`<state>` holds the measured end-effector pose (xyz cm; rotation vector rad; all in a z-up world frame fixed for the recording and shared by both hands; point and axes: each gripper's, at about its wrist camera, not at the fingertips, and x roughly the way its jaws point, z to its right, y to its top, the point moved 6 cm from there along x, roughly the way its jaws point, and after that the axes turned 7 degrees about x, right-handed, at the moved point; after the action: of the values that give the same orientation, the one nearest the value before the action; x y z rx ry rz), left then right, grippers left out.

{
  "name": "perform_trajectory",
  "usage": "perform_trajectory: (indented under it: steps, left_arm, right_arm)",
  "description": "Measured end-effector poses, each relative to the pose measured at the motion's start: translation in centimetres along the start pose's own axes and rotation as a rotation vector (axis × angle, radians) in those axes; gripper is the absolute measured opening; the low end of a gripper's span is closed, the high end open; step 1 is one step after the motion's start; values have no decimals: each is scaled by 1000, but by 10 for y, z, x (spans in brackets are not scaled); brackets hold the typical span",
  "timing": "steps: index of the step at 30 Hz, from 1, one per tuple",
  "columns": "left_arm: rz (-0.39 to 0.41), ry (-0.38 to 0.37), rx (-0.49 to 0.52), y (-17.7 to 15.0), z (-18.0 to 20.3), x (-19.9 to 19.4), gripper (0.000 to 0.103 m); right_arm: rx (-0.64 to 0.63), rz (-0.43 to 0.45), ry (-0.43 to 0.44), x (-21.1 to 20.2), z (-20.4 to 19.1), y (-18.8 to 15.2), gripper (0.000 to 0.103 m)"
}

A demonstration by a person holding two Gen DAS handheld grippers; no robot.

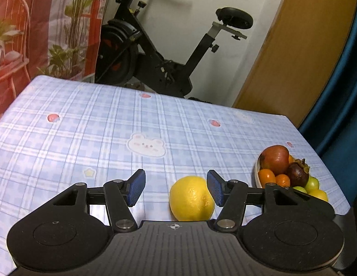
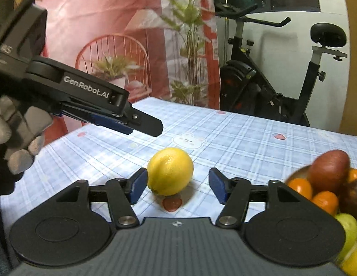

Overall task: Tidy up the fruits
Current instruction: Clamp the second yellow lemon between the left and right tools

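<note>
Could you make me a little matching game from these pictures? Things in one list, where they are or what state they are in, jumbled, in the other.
Things:
1. lemon
2. mangosteen
3. right hand-held gripper
4. exercise bike

Places or states:
A. standing behind the table
B. open, grasping nothing
C. lying alone on the checked tablecloth
D. piled in the bowl with other fruit

Pairs: 1-C, 2-D, 3-B, 4-A

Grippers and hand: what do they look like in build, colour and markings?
Both grippers, left and right, are matte black with round pivot discs, silver pins and ribbed blue finger pads. The left one's side reads "GenRobot.AI" in white. The hand holding it wears a grey glove.
</note>
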<state>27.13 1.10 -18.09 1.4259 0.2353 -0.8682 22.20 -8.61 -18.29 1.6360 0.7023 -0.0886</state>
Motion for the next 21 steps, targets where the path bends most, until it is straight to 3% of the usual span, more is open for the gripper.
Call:
perform_trajectory:
  steps: [7,21]
  left_arm:
    - [-37,-47,2,-7,7,11,62]
    - [-74,-54,5,-16,12,25,62]
  right_arm:
    - [-45,-43,-5,29,-10,-2,64]
    - [-30,-97,-5,48,-4,-4,63]
